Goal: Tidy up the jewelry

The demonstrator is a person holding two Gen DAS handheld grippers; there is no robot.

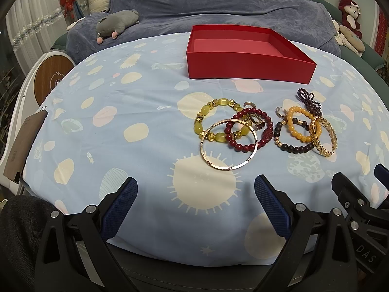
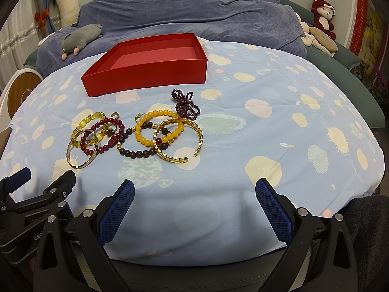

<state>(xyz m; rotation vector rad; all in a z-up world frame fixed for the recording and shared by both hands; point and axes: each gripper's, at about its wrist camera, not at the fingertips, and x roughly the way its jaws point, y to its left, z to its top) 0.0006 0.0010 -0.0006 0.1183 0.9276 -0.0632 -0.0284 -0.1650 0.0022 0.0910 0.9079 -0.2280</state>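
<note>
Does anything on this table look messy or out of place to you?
Yes. The bracelets lie in an overlapping heap on the blue cloth, several resting across one another, while the red box behind them sits empty. Nothing looks broken or spilled. Both grippers, left and right, are open and hold nothing.

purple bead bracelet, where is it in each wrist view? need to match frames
Left wrist view: the purple bead bracelet sits right of centre, at the far right end of the jewelry cluster, below the red box's right corner.
Right wrist view: the purple bead bracelet sits near centre, at the far edge of the cluster, below the red box's right end.
Shared landmark: the red box, empty, behind the jewelry in both.
</note>
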